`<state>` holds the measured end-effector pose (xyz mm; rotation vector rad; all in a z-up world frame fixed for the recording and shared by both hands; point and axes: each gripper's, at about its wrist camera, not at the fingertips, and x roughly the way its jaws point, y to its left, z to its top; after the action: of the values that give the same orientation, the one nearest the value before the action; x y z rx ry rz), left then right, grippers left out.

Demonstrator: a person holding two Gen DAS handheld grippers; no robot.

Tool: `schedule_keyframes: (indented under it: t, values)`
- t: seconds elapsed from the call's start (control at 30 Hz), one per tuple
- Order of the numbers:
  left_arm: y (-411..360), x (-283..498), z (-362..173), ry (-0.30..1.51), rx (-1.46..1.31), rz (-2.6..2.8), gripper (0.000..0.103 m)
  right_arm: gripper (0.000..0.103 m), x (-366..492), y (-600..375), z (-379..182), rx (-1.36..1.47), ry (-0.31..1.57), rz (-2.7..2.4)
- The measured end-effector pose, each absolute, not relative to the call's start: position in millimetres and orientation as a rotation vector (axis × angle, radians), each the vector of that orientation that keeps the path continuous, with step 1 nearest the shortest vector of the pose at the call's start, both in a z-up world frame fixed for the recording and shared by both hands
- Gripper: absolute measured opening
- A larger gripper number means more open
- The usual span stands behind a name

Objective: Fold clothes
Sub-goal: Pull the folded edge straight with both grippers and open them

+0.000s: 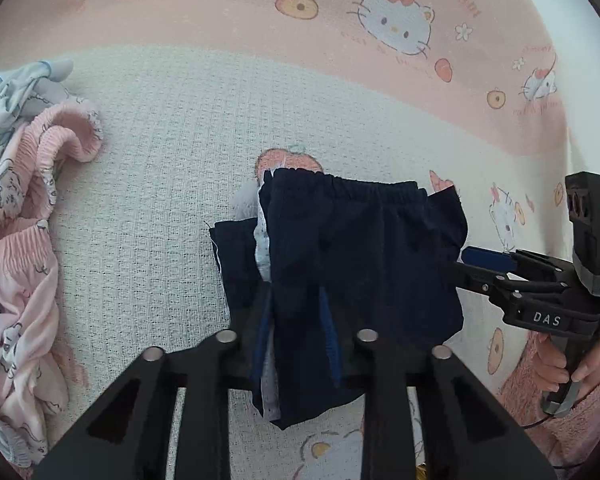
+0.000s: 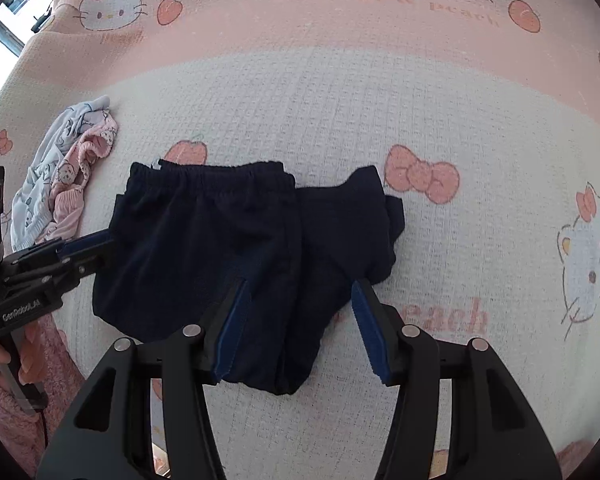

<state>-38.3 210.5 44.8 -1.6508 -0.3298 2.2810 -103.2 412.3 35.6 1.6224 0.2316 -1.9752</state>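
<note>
The navy shorts (image 2: 220,248) are seen whole only from the right wrist camera: they lie on the Hello Kitty blanket (image 2: 340,112), elastic waistband away from the camera, one part folded out to the right. From the left wrist camera a white lining edge (image 1: 262,240) is shown at the shorts' (image 1: 360,264) left side, which the right view does not reveal.

A crumpled pile of pink and pale blue clothes (image 1: 24,220) lies at the left, well apart from the shorts; in the right view the same pile (image 2: 64,184) is seen near the blanket's edge. Bare blanket (image 1: 160,160) is left open beyond the waistband and to the right of the shorts.

The left gripper (image 1: 296,320) is held low over the shorts' left part, and its fingers are closed on a fold of the navy cloth. In the right view it (image 2: 100,250) comes in from the left, level with the blanket, touching the shorts' left edge.

The right gripper (image 2: 300,312) is held with fingers (image 2: 236,320) spread wide apart, the cloth lying between them, unpinched. In the left view it (image 1: 472,264) reaches in sideways at the shorts' right edge, its handle gripped by a hand (image 1: 568,364) in a pink fleece sleeve (image 1: 580,420).
</note>
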Motion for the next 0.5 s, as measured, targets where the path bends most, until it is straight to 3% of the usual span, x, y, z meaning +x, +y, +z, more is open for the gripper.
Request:
schedule_keyframes:
  t: [0.33, 0.37, 0.4, 0.5]
  values:
    - [201.6, -30.8, 41.4, -0.412, -1.696, 2.242, 0.019, 0.054, -93.8, 423.3, 27.3, 1.665, 0.241, -1.956]
    - [204.0, -30.3, 38.6, -0.400, -1.718, 2.226, 0.008, 0.054, -93.9, 423.5, 24.8, 1.676, 0.242, -1.949]
    - [205.0, -28.7, 38.9, -0.400, -1.722, 2.218, 0.005, 0.054, -93.5, 423.0, 22.9, 1.680, 0.251, -1.943]
    - [207.6, -23.5, 40.9, -0.405, -1.726, 2.193, 0.005, 0.054, -89.7, 421.3, 21.7, 1.667, 0.290, -1.939]
